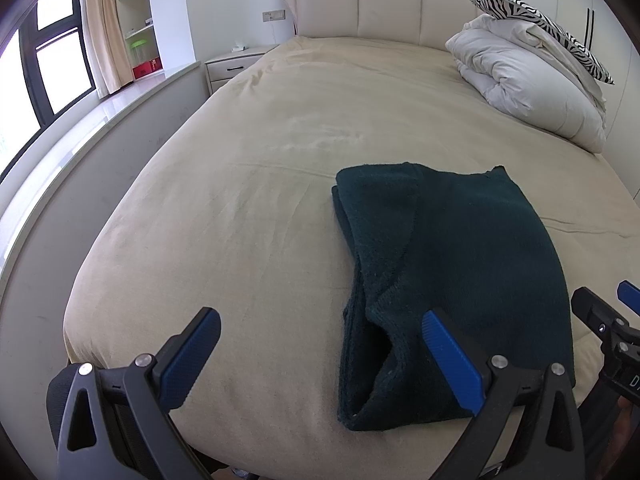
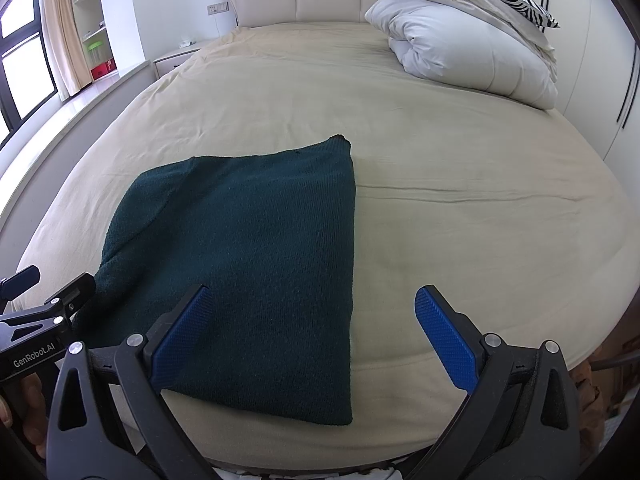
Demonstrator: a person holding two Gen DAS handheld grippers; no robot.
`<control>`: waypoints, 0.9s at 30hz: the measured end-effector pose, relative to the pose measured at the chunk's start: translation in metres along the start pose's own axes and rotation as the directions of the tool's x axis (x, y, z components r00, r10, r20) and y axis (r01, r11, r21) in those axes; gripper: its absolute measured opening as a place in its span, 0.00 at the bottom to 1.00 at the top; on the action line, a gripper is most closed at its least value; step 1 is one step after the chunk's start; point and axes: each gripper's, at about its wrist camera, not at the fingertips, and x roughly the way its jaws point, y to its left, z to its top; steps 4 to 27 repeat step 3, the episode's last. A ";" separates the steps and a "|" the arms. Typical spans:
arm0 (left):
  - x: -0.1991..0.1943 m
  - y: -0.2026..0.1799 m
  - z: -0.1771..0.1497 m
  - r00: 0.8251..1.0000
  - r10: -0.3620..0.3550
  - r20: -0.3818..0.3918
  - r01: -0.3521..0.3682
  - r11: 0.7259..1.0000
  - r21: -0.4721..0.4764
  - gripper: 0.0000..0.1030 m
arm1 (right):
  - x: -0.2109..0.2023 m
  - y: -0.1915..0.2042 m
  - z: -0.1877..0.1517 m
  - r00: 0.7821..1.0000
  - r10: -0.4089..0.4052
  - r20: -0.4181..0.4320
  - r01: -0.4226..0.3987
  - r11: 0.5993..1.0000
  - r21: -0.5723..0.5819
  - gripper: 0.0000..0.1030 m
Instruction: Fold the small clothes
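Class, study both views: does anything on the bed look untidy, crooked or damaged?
Nothing damaged. The dark green garment lies folded on the bed, but its left edge shows uneven, gaping layers.

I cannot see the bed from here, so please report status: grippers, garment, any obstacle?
Left gripper open, empty. Right gripper open, empty. Dark green garment folded flat on bed, near edge. Nothing in the way.

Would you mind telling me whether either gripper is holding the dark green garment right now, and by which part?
Nothing is held: the left gripper and right gripper are both open above the folded garment.
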 end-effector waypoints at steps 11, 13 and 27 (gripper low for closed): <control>-0.001 0.001 0.000 1.000 0.001 0.001 -0.001 1.000 0.001 1.00 | 0.001 -0.001 -0.003 1.000 0.002 -0.004 -0.002 1.000 -0.002 1.00; -0.001 0.001 0.000 1.000 0.001 0.001 -0.001 1.000 0.001 1.00 | 0.001 -0.001 -0.003 1.000 0.002 -0.004 -0.002 1.000 -0.002 1.00; -0.001 0.001 0.000 1.000 0.001 0.001 -0.001 1.000 0.001 1.00 | 0.001 -0.001 -0.003 1.000 0.002 -0.004 -0.002 1.000 -0.002 1.00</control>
